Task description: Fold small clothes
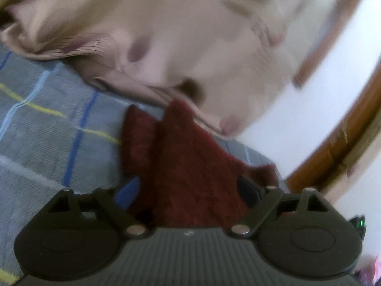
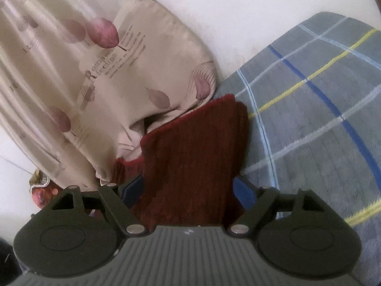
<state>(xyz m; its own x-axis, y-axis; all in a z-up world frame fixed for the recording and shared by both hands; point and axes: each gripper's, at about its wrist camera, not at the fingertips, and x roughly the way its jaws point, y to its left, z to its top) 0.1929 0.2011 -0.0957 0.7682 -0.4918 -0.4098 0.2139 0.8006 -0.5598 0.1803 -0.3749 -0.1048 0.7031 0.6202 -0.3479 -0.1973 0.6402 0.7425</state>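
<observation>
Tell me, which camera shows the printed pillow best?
The right wrist view: the pillow is sharp there, its leaf print and lettering visible. In the left wrist view the same pillow is blurred by motion, its print mere smudges.

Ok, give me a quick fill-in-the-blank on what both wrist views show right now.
1. The knitted garment between the jaws is dark ____.
2. It lies on a grey blanket with blue and ____ stripes.
3. Behind it sits a beige pillow printed with ____.
4. The jaws of the right hand-held gripper stand ____.

Missing words: red; yellow; leaves; open
</observation>
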